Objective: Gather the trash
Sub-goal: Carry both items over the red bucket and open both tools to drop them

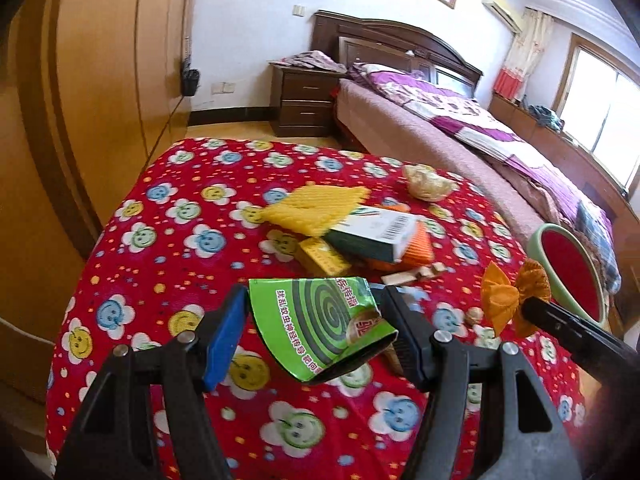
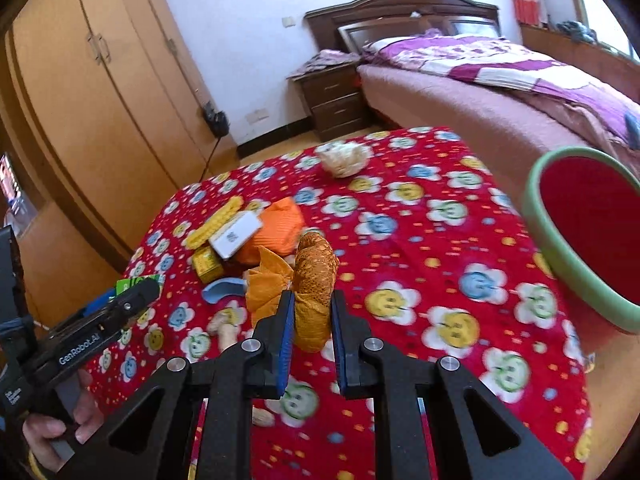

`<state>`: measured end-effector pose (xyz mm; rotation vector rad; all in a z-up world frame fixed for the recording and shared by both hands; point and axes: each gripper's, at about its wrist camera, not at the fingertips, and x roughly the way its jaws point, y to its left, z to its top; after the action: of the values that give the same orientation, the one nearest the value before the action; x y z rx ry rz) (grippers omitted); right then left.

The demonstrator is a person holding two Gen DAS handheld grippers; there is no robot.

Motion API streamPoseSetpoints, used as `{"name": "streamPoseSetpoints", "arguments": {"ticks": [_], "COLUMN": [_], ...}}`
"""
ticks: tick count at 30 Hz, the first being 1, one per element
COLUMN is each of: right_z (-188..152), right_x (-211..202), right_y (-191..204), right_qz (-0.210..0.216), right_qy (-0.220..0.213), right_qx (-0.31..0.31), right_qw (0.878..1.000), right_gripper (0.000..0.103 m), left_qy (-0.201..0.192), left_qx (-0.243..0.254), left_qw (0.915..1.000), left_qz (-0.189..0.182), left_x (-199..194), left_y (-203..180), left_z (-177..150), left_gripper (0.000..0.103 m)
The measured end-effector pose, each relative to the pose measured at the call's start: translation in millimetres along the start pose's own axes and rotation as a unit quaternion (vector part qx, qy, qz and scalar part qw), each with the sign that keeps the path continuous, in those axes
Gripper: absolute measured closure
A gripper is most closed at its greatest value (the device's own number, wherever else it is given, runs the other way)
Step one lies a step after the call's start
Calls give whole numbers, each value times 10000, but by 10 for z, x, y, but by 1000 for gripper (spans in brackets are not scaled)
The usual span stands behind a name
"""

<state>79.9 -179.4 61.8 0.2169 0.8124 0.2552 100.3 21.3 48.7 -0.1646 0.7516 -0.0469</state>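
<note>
My left gripper (image 1: 312, 300) is shut on a green mosquito-coil box (image 1: 320, 328), which hangs tilted above the red flowered tablecloth (image 1: 168, 240). My right gripper (image 2: 313, 298) is shut on a crumpled orange wrapper (image 2: 314, 280), also lifted off the cloth. The left wrist view shows that wrapper (image 1: 508, 300) at the right gripper's tip, just left of a basin with a green rim and a red inside (image 1: 538, 248). In the right wrist view the basin (image 2: 560, 268) is at the right edge of the table.
A pile lies mid-table: yellow foam net (image 1: 316, 208), green-and-white carton (image 1: 372, 232), orange bag (image 1: 424, 246), small yellow box (image 1: 324, 258), wood scraps (image 1: 412, 274). Crumpled pale paper (image 1: 428, 184) sits farther back. A bed (image 1: 460, 128) is behind, a wardrobe (image 1: 100, 80) to the left.
</note>
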Motion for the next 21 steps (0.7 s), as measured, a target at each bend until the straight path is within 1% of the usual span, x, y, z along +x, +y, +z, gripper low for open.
{"name": "streamPoseSetpoints", "arguments": {"ticks": [6,11,16,21], "right_z": [-42,-56,-66,-67], "right_x": [-228,-415,-590,-757], "right_y": [-255,-445,-633,-859], "right_qz": [-169,-308,-464,-610], "right_qy": [-208,-412,-622,-819], "right_qx": [193,315,424,614], "right_qw": [9995,9982,9961,9929], "right_gripper": [86,86,86,86], "left_qy": [51,214,262,255], "left_qx": [182,232,354,591], "left_qw": [9995,9974,9958,9936], "left_qz": [-266,-652,-805,-925], "left_x": [-72,-97,-113,-134], "left_y": [-244,-445,-649,-899], "left_z": [-20,-22,-16,7], "left_gripper": [35,35,35,35]}}
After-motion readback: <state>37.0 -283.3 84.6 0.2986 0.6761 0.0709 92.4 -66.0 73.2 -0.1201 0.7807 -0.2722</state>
